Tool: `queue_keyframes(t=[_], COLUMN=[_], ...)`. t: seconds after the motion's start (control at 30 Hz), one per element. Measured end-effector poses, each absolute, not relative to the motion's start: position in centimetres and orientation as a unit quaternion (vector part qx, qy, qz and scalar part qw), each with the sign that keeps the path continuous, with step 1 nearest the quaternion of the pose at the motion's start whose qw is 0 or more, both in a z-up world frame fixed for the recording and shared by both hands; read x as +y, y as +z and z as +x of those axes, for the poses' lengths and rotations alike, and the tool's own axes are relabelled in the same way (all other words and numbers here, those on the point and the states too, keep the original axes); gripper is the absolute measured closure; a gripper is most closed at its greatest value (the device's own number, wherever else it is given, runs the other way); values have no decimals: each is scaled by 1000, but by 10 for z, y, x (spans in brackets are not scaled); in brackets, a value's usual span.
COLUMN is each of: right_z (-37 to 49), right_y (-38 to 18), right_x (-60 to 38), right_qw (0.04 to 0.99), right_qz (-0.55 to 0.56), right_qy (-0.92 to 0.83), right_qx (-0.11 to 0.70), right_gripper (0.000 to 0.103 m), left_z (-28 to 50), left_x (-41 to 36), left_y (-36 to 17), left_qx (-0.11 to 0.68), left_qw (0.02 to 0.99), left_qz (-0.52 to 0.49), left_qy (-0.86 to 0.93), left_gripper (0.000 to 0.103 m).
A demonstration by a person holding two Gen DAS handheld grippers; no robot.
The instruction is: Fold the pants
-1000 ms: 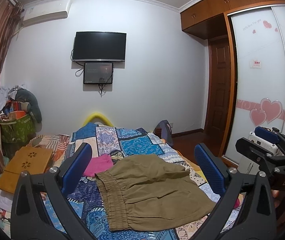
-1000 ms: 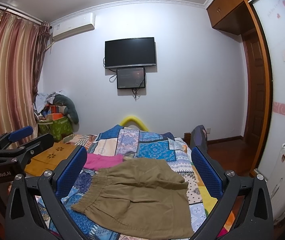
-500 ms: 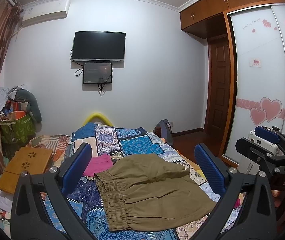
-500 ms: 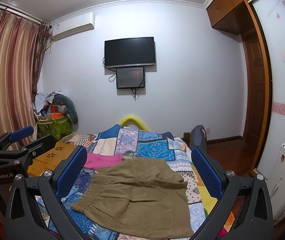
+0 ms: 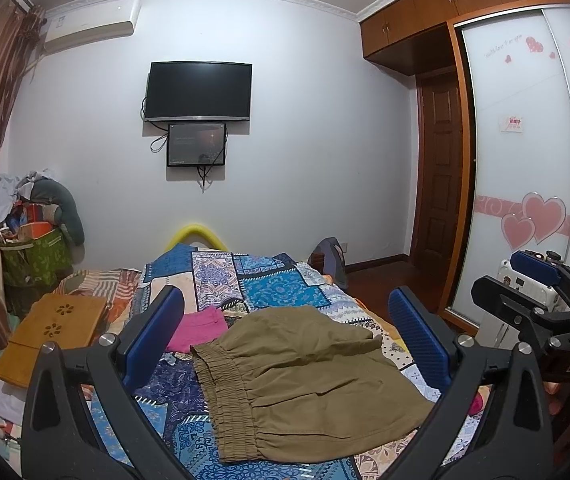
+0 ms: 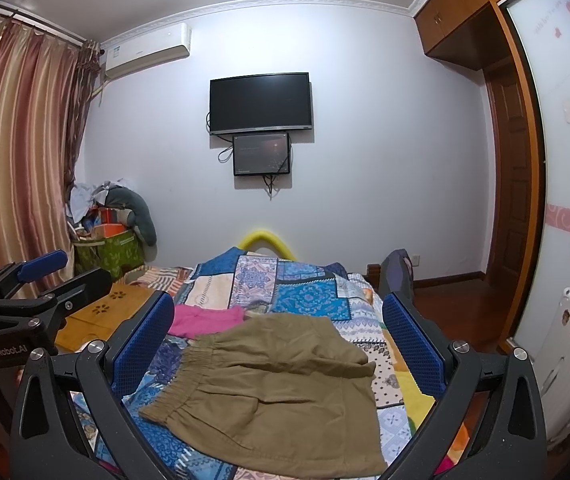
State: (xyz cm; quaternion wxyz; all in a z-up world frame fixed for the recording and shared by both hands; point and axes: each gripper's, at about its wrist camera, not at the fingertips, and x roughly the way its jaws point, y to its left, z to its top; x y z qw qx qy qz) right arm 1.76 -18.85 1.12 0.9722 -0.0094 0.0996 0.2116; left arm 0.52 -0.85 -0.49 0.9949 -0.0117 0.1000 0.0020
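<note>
Change since earlier frames: almost nothing had moved; both grippers stayed above the near end of the bed and the pants lay in the same place, only the view shifted very slightly.
Curtain: striped, it hung at the far left of the room.
Green bag: it stood in the far left corner, full of clothes and boxes.
Wooden board: it lay on the left side of the bed, near the left gripper.
Left gripper: it hovered over the near part of the bed; its blue fingers stood wide apart and held nothing.
Pink cloth: it lay on the quilt, touching the far left corner of the pants.
Pants: olive-brown, short, they lay partly folded on the patchwork quilt, with the elastic waistband at the left and one crumpled layer on the far side; neither gripper touched them.
Television: it hung on the far wall, with a smaller screen just under it.
Right gripper: it also hovered over the pants; its jaws were wide and empty.
Wardrobe: it stood at the right, with pink hearts on the sliding door.
</note>
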Motion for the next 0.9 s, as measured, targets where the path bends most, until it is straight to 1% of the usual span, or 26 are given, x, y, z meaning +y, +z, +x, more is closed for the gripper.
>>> queue_keyframes(t=[0.3,0.57,0.77,0.9], right_z=[27,61,102,138], right_y=[4,-26,-63,-97], right_x=[-185,-190,-200,-210], right_qw=[973,972,968,955], right_qz=[-15,-21,-58,-79], right_qy=[204,175,146,136], right_qx=[108,153,197,253], right_gripper=[0,0,0,0], left_z=[19,56,108,151], left_x=[-4,14,41,65], left_y=[-14,-38,-71,-104], left_qx=[114,154,224,282], left_qw=[993,987,973,957], left_qz=[-12,-12,-22,-32], left_qy=[12,36,51,59], left_gripper=[0,0,0,0])
